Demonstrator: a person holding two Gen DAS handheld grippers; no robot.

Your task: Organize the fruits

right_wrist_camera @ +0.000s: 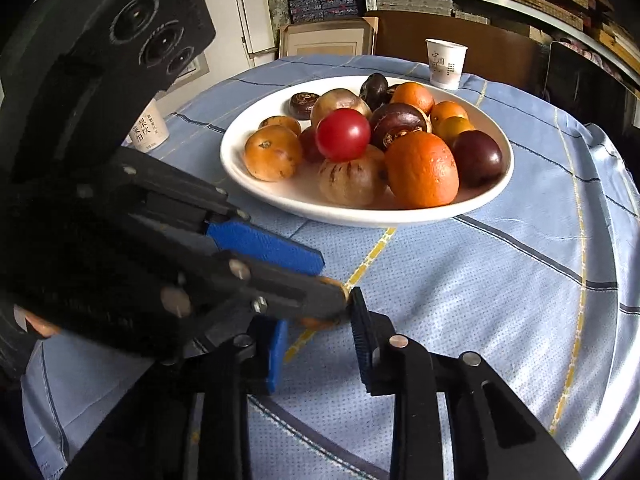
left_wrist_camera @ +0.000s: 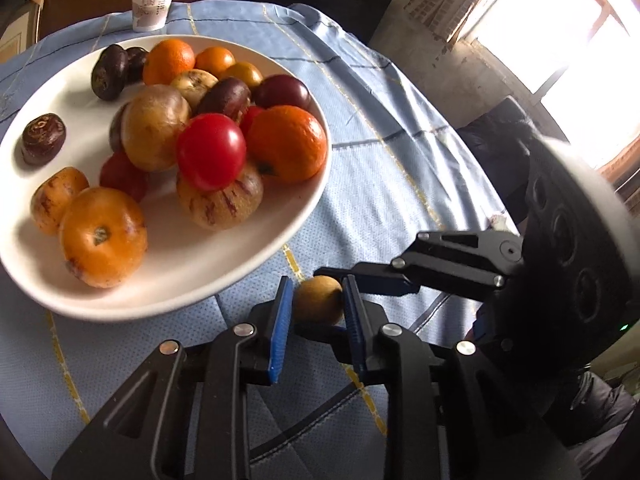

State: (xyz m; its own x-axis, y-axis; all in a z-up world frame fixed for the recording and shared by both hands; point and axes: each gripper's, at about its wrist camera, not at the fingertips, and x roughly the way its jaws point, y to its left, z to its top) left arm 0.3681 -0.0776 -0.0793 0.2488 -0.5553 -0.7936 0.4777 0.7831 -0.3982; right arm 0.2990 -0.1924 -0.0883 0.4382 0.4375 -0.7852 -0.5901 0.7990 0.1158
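A small brown round fruit (left_wrist_camera: 319,300) hangs low over the blue tablecloth, just in front of the white plate (left_wrist_camera: 192,252). My left gripper (left_wrist_camera: 317,286) is shut on it, a blue pad pressing on each side. My right gripper (right_wrist_camera: 320,312) reaches in from the right and is shut on the same fruit across the other way, one finger above it and one below. In the right wrist view the small brown fruit (right_wrist_camera: 316,322) is mostly hidden behind the left gripper (right_wrist_camera: 334,276). The plate (right_wrist_camera: 360,220) holds several oranges, a red tomato (right_wrist_camera: 343,135), striped pale fruits and dark purple ones.
A white paper cup (left_wrist_camera: 154,4) stands behind the plate at the far edge of the round table. A second printed cup (right_wrist_camera: 150,128) stands to the left of the plate. Blue checked cloth (right_wrist_camera: 500,300) lies bare to the right. Boxes and shelves fill the background.
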